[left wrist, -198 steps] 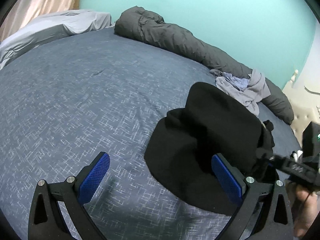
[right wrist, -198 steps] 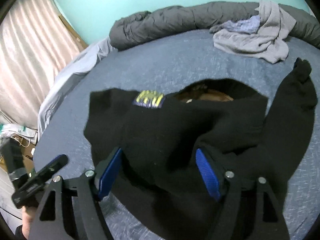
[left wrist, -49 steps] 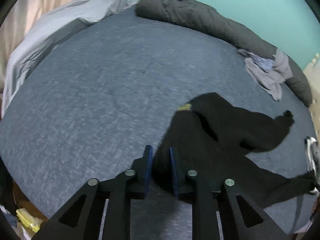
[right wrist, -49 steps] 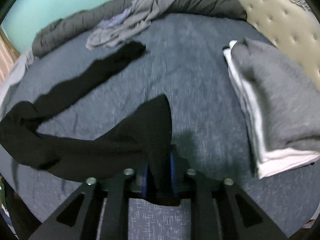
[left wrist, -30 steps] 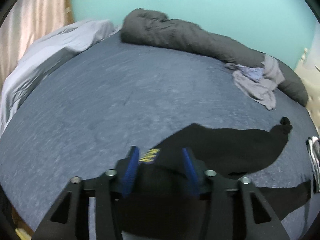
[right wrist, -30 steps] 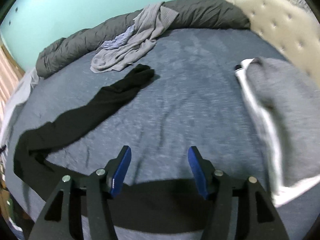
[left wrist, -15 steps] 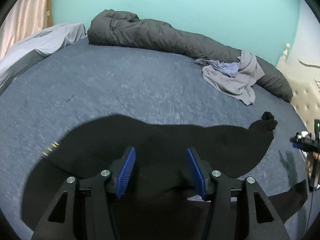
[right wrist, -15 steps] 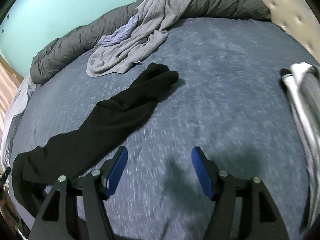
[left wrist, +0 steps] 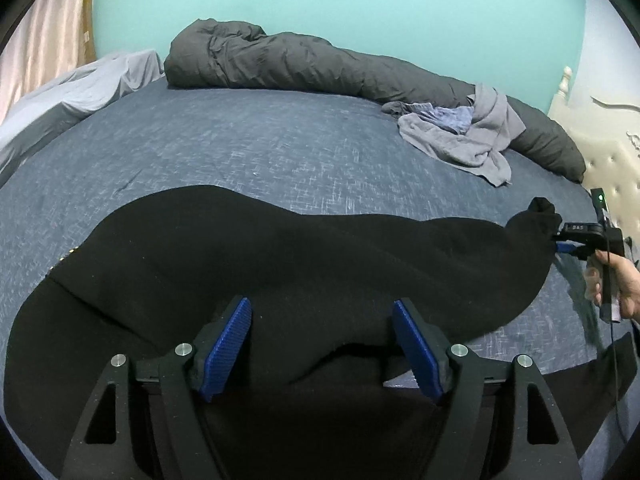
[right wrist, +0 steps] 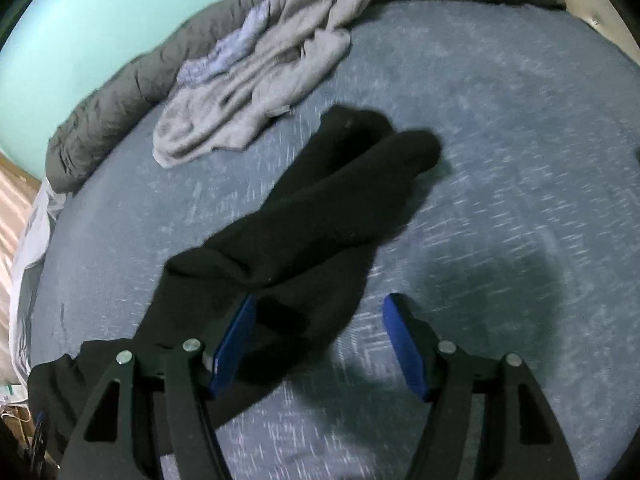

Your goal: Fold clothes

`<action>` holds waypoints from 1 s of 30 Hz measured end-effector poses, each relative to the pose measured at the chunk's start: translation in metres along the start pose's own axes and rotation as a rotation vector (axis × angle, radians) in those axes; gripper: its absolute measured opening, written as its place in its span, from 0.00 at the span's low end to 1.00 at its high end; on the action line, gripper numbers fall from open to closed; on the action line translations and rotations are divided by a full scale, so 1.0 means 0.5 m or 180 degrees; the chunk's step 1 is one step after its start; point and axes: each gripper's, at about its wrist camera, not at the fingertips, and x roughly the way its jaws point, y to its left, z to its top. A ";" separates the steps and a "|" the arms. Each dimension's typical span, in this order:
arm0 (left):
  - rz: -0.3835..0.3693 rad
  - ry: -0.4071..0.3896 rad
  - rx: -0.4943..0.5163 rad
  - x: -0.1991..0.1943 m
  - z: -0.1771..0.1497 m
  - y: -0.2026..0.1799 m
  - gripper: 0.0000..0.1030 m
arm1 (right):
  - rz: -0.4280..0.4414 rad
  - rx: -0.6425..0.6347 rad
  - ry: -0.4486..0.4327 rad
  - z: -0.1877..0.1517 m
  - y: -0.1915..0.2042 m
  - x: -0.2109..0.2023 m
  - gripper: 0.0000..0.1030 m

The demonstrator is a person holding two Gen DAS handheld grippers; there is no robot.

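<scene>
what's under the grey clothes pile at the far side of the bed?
The grey clothes pile lies partly on the blue bedsheet and partly on the rolled dark grey duvet. A pale blue garment shows within it. Anything beneath is covered.

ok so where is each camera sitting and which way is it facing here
Left wrist: on the left tool, looking down across the black garment toward the teal wall; the person's hand with the right tool shows at right.
Right wrist: on the right tool, facing down at the garment's sleeve.
Shared: the black garment, grey clothes pile, dark duvet, blue bed.
</scene>
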 end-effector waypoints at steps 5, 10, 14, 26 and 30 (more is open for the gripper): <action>0.0005 -0.0033 0.0038 -0.002 0.005 -0.006 0.75 | 0.0037 -0.0074 -0.0117 -0.005 0.023 -0.017 0.07; 0.0008 -0.0135 0.0011 -0.026 0.013 -0.006 0.75 | 0.0128 -0.0173 -0.0307 -0.005 0.032 -0.130 0.06; -0.0038 -0.0178 -0.0026 -0.046 0.016 -0.005 0.75 | 0.0073 -0.0320 -0.0287 -0.018 0.043 -0.248 0.06; -0.0092 -0.0284 -0.0025 -0.086 0.015 -0.011 0.76 | -0.0512 -0.0262 0.0442 -0.071 0.014 -0.356 0.07; -0.0092 -0.0263 -0.0058 -0.078 0.016 -0.004 0.76 | -0.0684 -0.0160 0.0564 -0.068 -0.023 -0.255 0.10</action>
